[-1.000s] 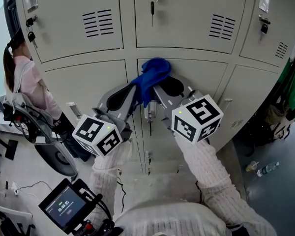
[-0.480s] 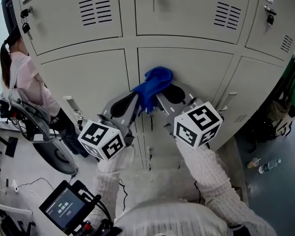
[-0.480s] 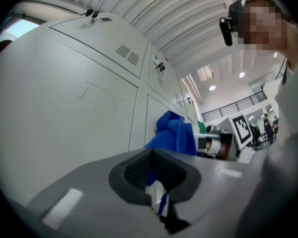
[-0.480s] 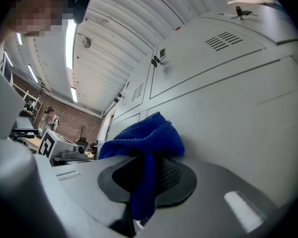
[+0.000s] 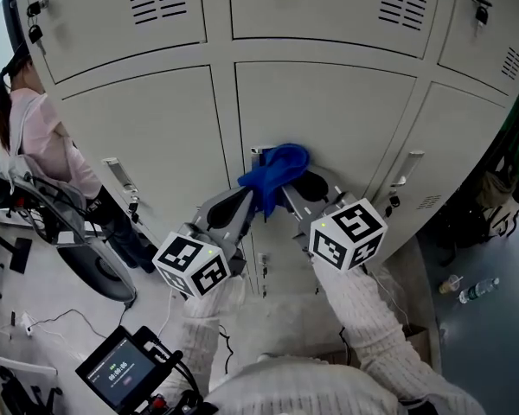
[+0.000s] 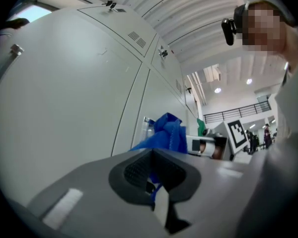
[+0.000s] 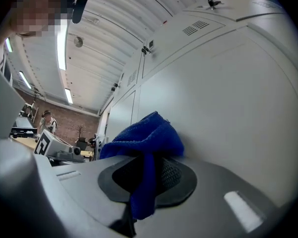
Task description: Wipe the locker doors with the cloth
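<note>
Both sleeved arms point(image 5: 363, 309) extending forward side by side, left hand-held gripper point(image 5: 242, 204) and right hand-held gripper point(image 5: 301, 187) each pinching the blue cloth point(image 5: 275, 169), bunching it against the locker door point(image 5: 329, 119)

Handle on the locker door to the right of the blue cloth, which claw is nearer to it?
Right. The right claw, shut on the blue cloth, is left of the handle; the left claw, gripping the cloth's other side, is farther left.
</note>
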The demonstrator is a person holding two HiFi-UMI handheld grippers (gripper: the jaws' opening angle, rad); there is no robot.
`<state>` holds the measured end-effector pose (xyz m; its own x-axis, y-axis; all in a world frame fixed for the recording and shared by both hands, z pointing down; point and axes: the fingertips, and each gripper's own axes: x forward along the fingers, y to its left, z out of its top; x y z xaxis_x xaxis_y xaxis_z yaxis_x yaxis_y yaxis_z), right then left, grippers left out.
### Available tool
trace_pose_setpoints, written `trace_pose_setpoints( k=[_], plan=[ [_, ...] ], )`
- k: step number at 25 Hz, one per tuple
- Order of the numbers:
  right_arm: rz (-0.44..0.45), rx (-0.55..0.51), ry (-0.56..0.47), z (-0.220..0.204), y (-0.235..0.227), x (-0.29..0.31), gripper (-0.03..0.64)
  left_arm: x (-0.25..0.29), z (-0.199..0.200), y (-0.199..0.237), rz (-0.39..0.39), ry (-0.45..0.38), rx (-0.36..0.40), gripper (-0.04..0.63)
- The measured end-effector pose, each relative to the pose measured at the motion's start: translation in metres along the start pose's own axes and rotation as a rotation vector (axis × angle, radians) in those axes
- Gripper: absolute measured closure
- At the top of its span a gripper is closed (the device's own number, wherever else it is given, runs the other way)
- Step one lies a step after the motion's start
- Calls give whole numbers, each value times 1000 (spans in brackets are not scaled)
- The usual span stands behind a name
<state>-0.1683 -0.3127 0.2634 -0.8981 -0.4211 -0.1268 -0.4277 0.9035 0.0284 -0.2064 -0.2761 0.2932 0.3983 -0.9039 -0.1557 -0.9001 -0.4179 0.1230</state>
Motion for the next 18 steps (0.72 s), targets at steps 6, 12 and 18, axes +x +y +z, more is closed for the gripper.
trace_pose_setpoints(
  k=[6,12,18],
  plan=[
    [-50,59,71,-55,-9,-12,569,-13,-42,-2,19,61,-67,595],
    [-78,124,159,-107,-12,-19,569,-21,-95,-5,26,151,-141,595],
    [-97,160,247,-148,-13,-26,569,-20,-124,-13,19,211,-188,595]
  ],
)
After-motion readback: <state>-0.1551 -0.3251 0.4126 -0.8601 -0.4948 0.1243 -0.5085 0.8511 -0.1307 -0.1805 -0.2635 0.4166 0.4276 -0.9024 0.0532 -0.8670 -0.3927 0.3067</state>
